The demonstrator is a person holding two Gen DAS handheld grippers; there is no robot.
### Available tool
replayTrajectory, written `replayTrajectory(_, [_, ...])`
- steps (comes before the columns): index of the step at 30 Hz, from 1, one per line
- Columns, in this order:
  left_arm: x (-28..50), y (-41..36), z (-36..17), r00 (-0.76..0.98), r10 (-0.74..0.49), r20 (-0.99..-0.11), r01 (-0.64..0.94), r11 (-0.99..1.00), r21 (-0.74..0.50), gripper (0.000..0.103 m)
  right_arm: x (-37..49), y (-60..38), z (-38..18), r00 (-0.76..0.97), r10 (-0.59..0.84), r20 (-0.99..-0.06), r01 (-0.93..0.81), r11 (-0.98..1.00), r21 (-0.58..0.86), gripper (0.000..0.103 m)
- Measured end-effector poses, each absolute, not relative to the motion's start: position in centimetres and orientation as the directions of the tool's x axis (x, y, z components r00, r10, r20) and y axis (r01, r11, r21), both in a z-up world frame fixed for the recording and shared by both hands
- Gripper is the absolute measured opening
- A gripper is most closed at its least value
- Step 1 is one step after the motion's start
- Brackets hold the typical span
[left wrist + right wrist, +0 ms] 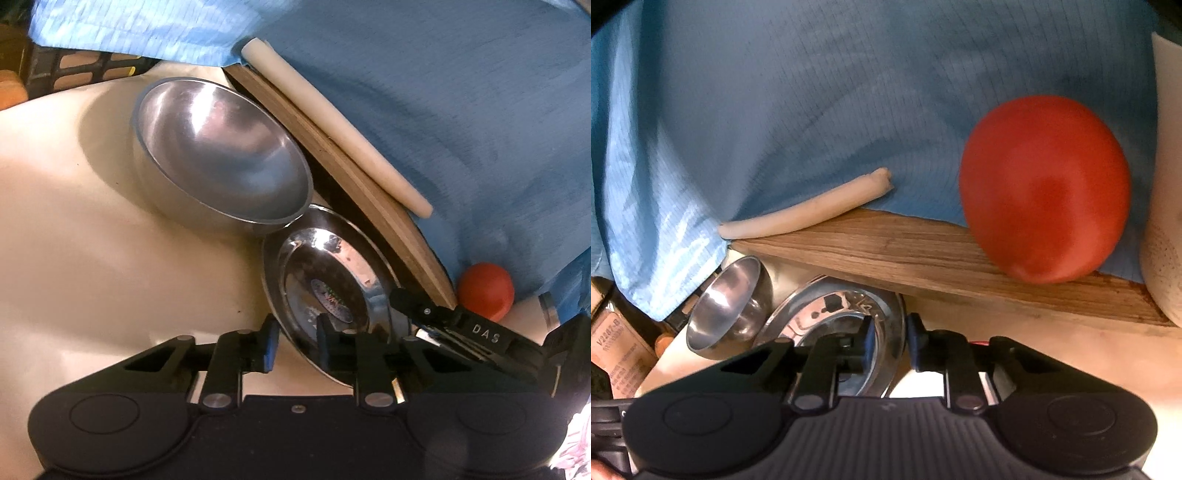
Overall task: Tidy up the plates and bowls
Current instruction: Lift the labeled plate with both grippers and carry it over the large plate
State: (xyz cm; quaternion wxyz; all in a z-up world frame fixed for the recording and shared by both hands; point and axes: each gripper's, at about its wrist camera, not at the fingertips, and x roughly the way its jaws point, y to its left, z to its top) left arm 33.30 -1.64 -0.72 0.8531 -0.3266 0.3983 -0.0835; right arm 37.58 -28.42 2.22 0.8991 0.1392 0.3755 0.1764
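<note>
A shiny steel plate (pixel 332 273) lies on the cream table next to a wooden board. My left gripper (pixel 294 345) straddles the plate's near rim, one finger outside and one over the plate; a gap shows beside the rim. A steel bowl (pixel 221 155) stands just behind the plate. In the right wrist view my right gripper (pixel 891 341) has its blue pads on either side of the plate's (pixel 827 314) right rim. It also shows in the left wrist view (pixel 397 295) at the plate's far edge. The bowl (pixel 727 302) sits at the left.
A wooden board (pixel 923 254) lies behind the plate, with a blue cloth (pixel 812 110), a white roll (pixel 809 210) and a red tomato (pixel 1045 188) on it. A white container (pixel 1163 221) stands at the right. Boxes (pixel 617 347) are at the left.
</note>
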Motion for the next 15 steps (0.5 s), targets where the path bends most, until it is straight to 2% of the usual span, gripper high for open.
replayTrajectory(2, [33.3,-1.6,-0.7,0.669,-0.398,-0.628,-0.117,0.778,-0.617,0.017,37.5,-28.5,2.2,0.658,0.411,-0.631,-0.199,0.903,0.381,0.01])
replayTrajectory(15, [32.2,-2.0,1.3,0.692,-0.37,-0.62,-0.081,0.813,-0.577,0.019,36.6,-29.2,3.7,0.65,0.425,-0.63,-0.185,0.893,0.411,0.01])
